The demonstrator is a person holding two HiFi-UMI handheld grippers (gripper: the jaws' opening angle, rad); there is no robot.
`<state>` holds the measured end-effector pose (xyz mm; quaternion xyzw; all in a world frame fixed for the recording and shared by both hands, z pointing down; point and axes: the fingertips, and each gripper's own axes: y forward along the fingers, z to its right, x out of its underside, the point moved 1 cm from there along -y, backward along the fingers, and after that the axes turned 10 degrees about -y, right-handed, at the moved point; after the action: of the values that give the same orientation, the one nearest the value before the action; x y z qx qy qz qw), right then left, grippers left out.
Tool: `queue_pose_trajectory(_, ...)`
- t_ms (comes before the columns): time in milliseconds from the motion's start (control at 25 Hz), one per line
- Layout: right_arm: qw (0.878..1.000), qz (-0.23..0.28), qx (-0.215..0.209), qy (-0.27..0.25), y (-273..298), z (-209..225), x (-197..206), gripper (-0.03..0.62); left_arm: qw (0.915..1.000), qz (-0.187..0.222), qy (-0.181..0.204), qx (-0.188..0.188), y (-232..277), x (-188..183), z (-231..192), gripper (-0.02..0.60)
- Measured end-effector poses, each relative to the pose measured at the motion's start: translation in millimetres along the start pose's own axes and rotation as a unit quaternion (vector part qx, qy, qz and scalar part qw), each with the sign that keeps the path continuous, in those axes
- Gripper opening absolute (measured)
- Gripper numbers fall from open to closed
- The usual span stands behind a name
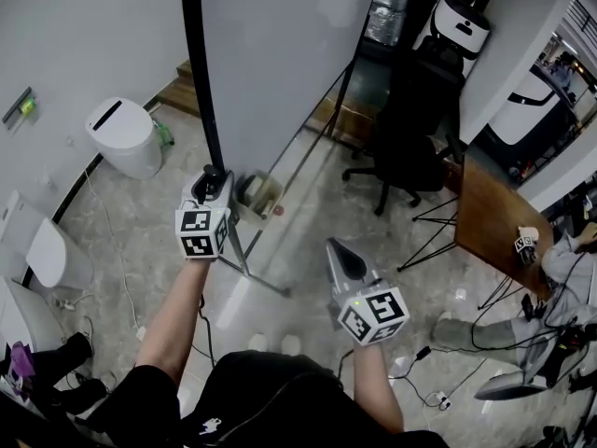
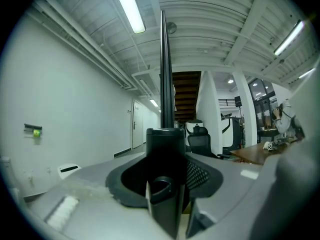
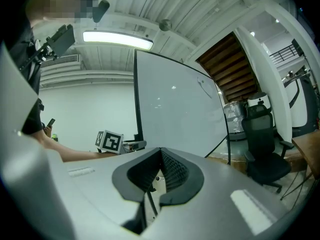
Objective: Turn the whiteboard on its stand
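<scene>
Head view, whiteboard (image 1: 280, 54): it is standing ahead of the person, its black side post (image 1: 199, 73) rising above the stand's foot (image 1: 254, 271) on the floor.
Head view, left tongs (image 1: 214, 177): they are reaching level and clamping the side post low down.
Head view, right tongs (image 1: 339, 250): they are hanging well apart from the board, touching nothing.
Head view, doing it well: the turn is probably calling for a firm grip and a slow, level push, so the post is not slipping and the far edge is clearing the office chair (image 1: 410, 147).
Left gripper view, left tongs (image 2: 167, 151): they are standing partly open with the side post (image 2: 166, 74) filling the gap, pads pressing on it.
Right gripper view, right tongs (image 3: 159, 156): they are sitting closed and empty, pointing towards the whiteboard (image 3: 175, 104). This free hand could be steadying the panel.
</scene>
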<state>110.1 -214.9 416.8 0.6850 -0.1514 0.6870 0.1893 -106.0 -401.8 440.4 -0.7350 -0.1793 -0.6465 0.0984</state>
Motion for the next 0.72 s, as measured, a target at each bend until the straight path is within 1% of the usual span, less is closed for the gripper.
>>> queue_pose_trajectory(320, 1.0, 0.003, -0.022, -0.004, -3, -25, 1, 0.008, 1.0, 0.001, -0.002, -0.009, -45, 5, -6, 0.184)
queue_pose_trajectory(720, 0.999, 0.004, -0.045, -0.006, -2, -51, 2, 0.008, 0.9999, 0.0, 0.0, -0.017, -81, 6, -12, 0.185)
